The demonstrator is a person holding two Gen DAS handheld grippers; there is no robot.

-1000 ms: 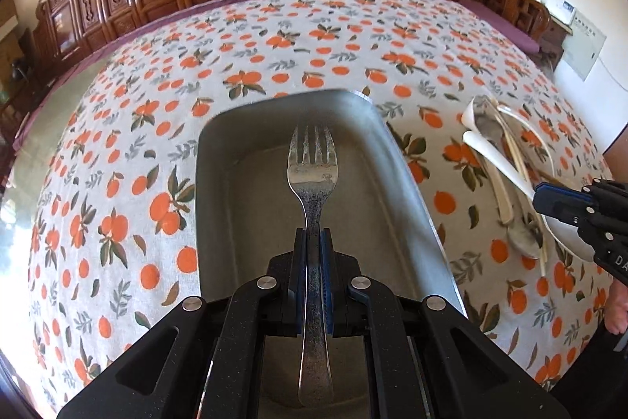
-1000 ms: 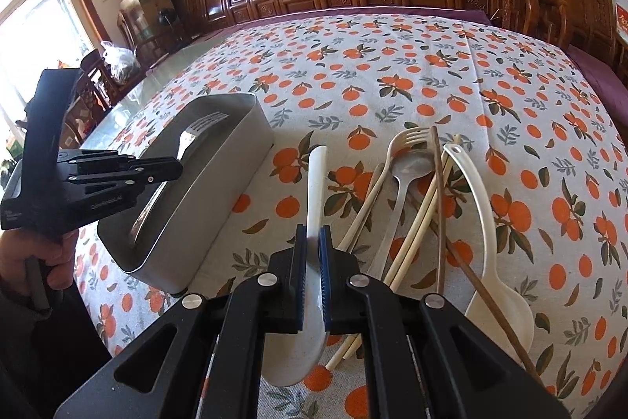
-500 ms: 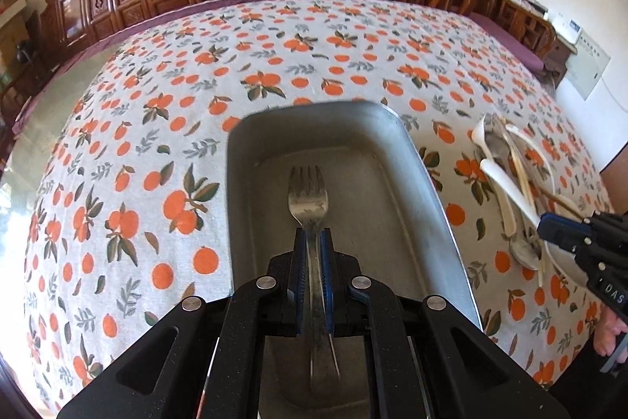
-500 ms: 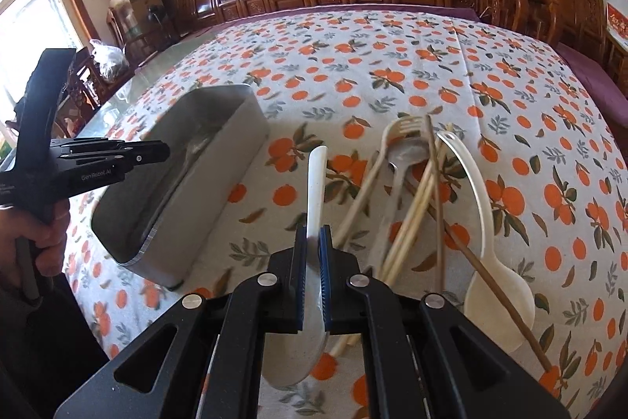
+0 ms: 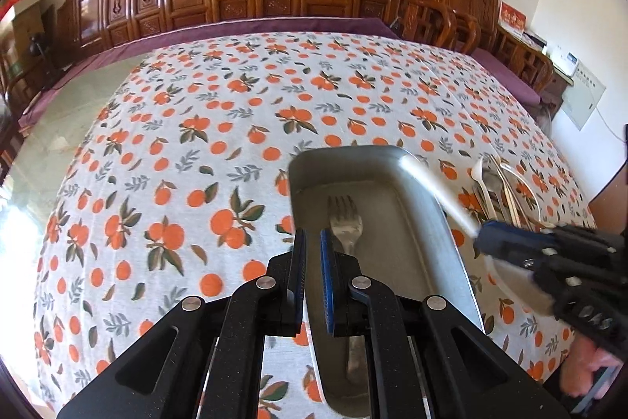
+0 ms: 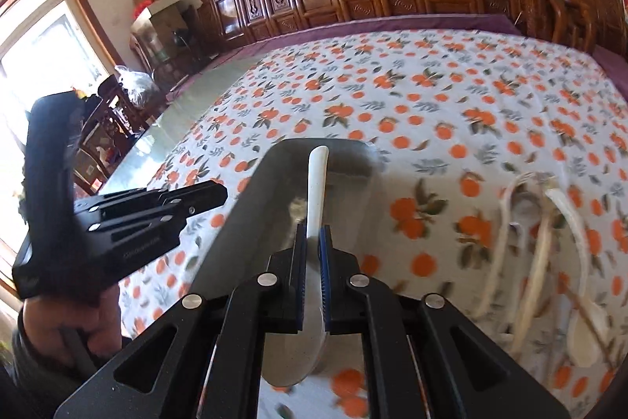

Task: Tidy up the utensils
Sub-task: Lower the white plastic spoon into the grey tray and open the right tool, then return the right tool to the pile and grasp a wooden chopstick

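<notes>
Since the earlier frames, the fork (image 5: pixel 345 222) has been let go by the left gripper (image 5: pixel 312 277) and left lying in the tray (image 5: pixel 451 234), tines toward 12 o'clock; the gripper has been drawn back and to the left, so that its fingers are now seen over the tray's left rim, brought nearly together with nothing between them. The white spoon (image 6: pixel 317 191) has been lifted off the surface (image 5: pixel 196 128) by the right gripper (image 6: pixel 313 273) and carried over the tray (image 6: pixel 235 222).

In the right wrist view the fingers are seen clamped on the spoon's neck, handle toward 12 o'clock, bowl hanging below the fingers toward 6 o'clock. The left gripper (image 6: pixel 204 197) is seen at 9 o'clock, held by a hand (image 6: pixel 66 324). The remaining pile (image 6: pixel 549 246) of spoons, a fork and chopsticks lies blurred on the surface at 3 o'clock, well apart from the tray.

Judged stage: transport of the spoon, release not yet made.

Risks, as judged:
- Slipping or pivoting of the spoon, because the grip is narrow and the bowl's weight hangs to one side.
- Landing on the fork, or across the rim, if release is made before the spoon is aligned with the tray's length.
- Contact between the two grippers, as both are held close to the same tray.
</notes>
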